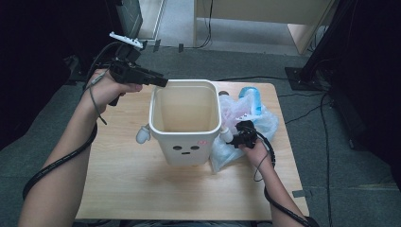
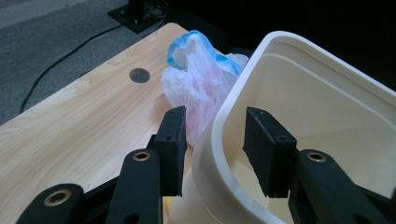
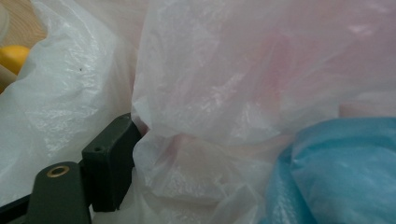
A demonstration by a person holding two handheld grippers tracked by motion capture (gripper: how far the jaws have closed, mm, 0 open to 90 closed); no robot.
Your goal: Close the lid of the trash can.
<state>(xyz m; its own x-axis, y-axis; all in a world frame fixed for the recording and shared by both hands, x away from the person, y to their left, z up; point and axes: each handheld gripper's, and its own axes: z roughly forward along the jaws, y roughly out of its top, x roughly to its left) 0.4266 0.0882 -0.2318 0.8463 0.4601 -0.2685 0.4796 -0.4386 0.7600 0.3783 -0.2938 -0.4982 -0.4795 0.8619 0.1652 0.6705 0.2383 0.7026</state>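
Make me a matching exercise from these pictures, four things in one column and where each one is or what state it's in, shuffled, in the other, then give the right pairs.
Things
1. white bin
2. plastic bags
3. left gripper
4. round hole

Places or states
A. open, jaws either side of the bin's rim
B. in the wooden tabletop, beyond the bags in the left gripper view
C. crumpled on the table beside the bin, right gripper pressed into them
D. upright, nothing seen inside, a face drawn on its front

Pairs: 1-D, 2-C, 3-A, 4-B
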